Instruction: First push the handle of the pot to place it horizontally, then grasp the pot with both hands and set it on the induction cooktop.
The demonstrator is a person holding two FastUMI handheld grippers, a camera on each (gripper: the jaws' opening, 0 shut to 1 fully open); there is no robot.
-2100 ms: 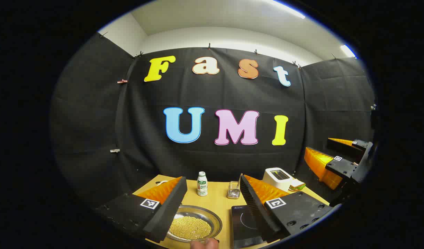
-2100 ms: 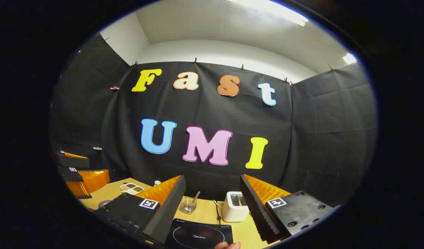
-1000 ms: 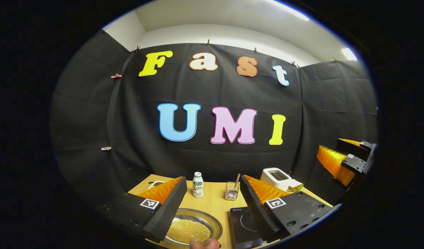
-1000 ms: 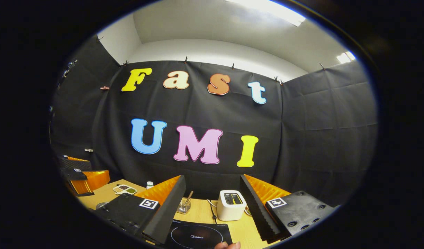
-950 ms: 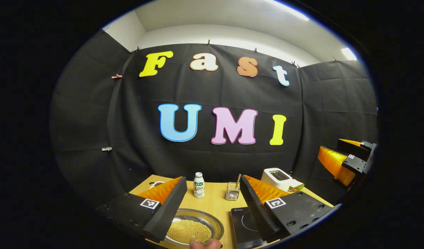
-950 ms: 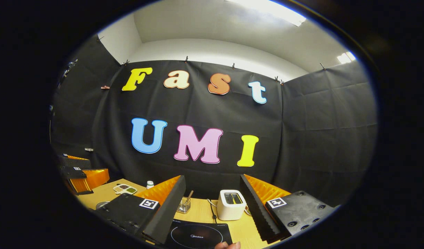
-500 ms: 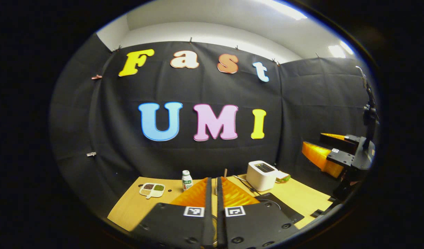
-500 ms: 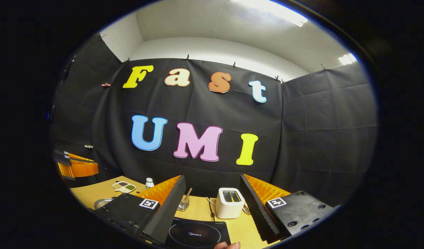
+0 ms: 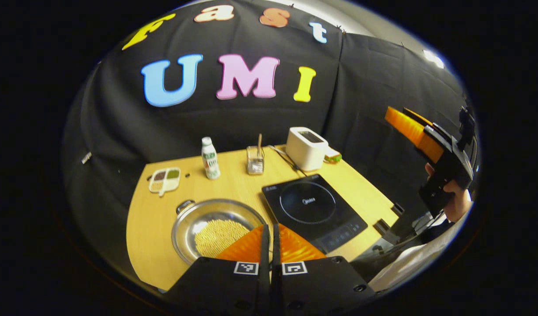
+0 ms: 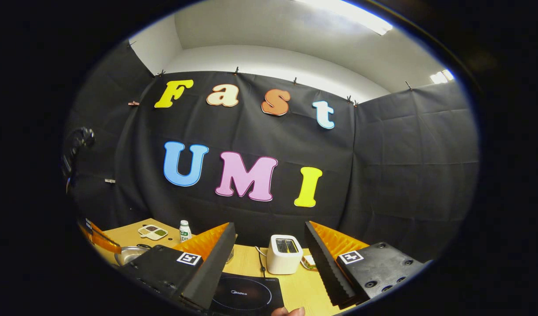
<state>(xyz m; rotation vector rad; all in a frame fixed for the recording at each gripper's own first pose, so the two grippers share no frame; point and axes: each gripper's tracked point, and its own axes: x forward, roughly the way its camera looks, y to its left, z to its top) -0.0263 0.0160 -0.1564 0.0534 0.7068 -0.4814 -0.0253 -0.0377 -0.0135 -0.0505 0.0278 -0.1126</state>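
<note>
With our left gripper (image 9: 269,232) closed above the steel pot (image 9: 216,228) and our right gripper (image 10: 269,263) spread wide, a hard handle shove risks spilling its yellow beads.

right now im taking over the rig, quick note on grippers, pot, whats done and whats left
Left gripper: jaws shut, holding nothing, raised above the near rim of the pot.
Right gripper: jaws open, empty, held above the induction cooktop.
The pot, holding yellow grains, sits on the table left of the cooktop, not on it.
Done: nothing visible.
Left: push the handle horizontal, then lift the pot with both grippers onto the cooktop.
</note>
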